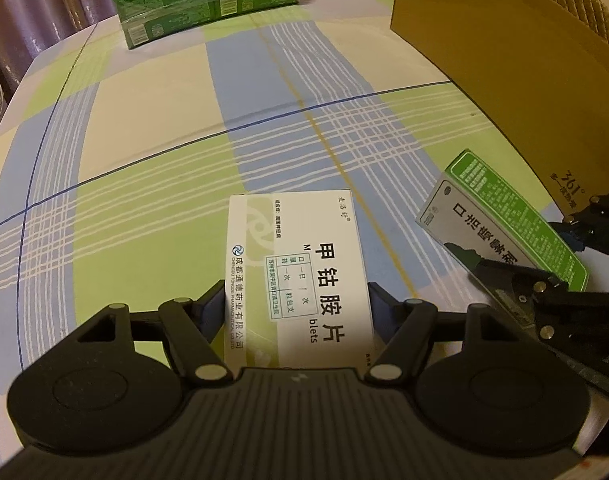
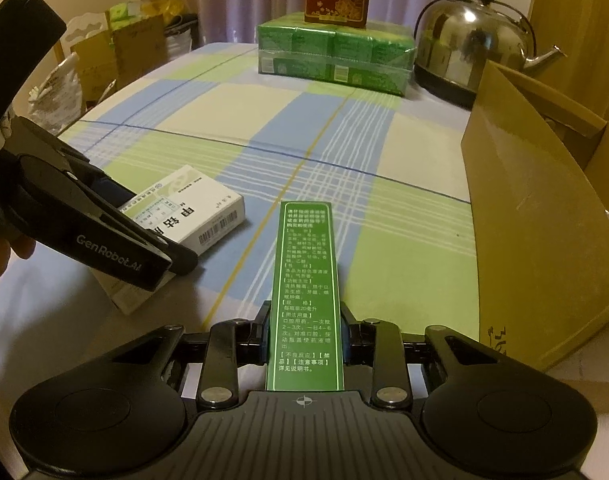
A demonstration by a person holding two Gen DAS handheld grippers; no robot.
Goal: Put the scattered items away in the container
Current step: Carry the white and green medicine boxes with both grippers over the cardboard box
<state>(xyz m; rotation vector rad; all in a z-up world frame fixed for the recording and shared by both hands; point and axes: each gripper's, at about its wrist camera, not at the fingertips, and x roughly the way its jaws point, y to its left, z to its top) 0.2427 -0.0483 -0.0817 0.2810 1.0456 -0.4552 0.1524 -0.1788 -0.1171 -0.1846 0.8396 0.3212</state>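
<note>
Gripping a white box (image 1: 300, 276), the left gripper (image 1: 298, 304) and right gripper (image 2: 304, 332), clamping a green box (image 2: 306, 280), had yet to reach the carton (image 2: 544, 216).

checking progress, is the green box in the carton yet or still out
Out. The green box is clamped in the right tool over the table, beside the carton, not inside it.

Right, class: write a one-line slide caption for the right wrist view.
Right tool grips a slim green medicine box beside the open brown cardboard box on a checked tablecloth.
</note>
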